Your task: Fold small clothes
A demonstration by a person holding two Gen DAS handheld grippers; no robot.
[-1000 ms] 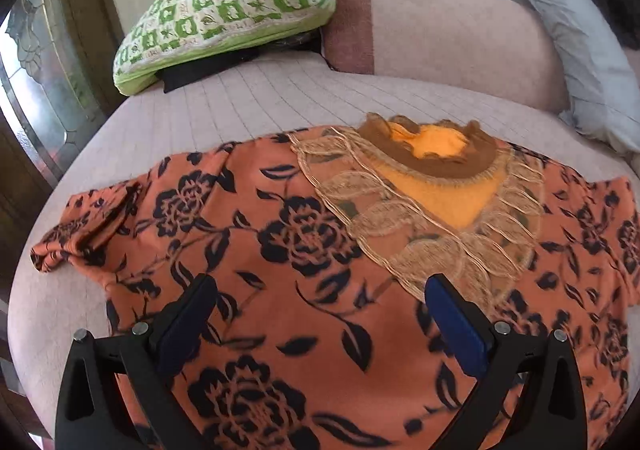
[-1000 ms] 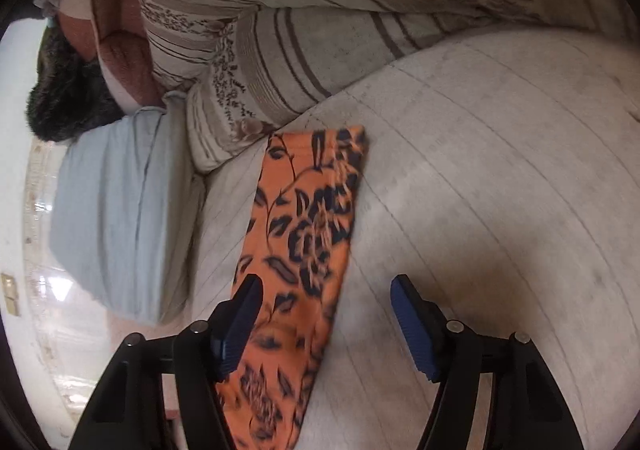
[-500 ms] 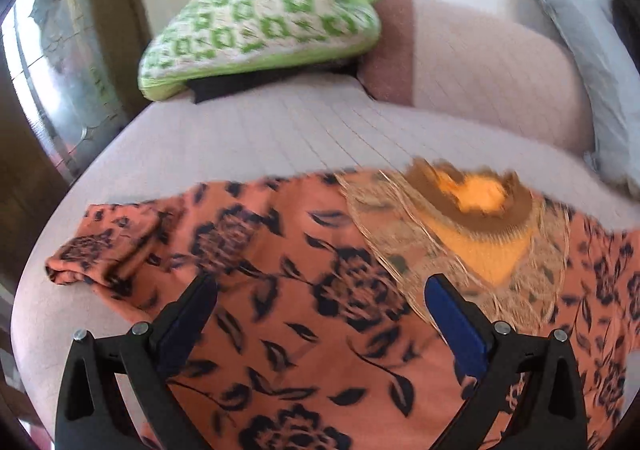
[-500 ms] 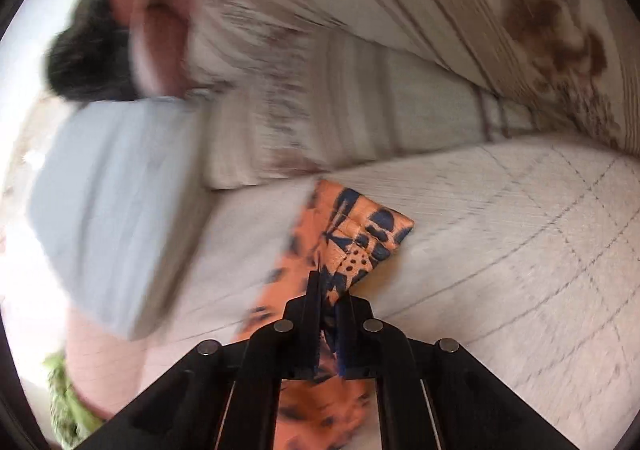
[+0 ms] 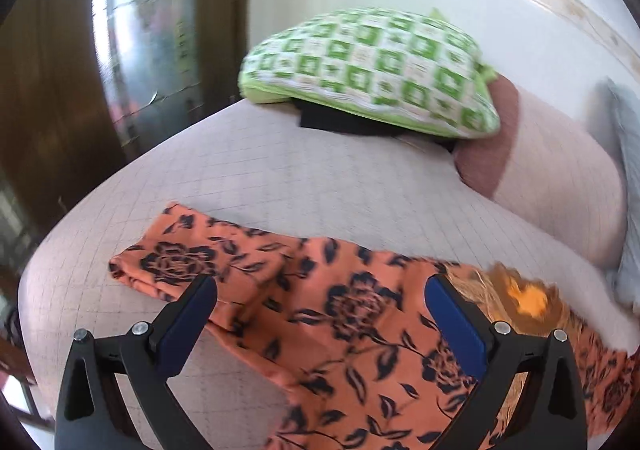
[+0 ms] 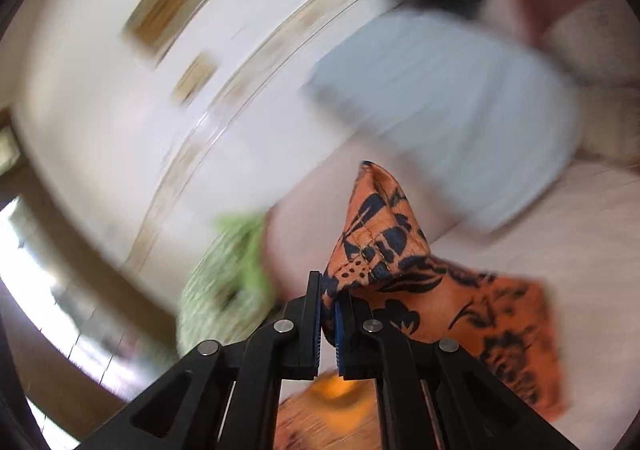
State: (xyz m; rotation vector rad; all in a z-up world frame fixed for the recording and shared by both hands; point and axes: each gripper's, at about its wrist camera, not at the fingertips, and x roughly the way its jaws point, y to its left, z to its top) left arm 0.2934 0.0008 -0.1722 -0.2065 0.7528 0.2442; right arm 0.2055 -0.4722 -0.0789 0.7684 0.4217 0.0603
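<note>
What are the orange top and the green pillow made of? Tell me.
Orange top: thin woven cloth, possibly rayon or polyester; it drapes softly, and the printed flowers have a slight sheen. Green pillow: a matte cover, probably cotton, with a checked print.

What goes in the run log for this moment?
right gripper: shut on orange floral garment sleeve, lifted | left gripper: open, above garment | fold: unfinished

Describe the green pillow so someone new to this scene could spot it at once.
Start at the pale quilted bed and look to its far end by the white wall. The green pillow lies there on something dark, beside a pink bolster. Its green-and-white checked squares set it apart from the plain grey pillow nearby.
</note>
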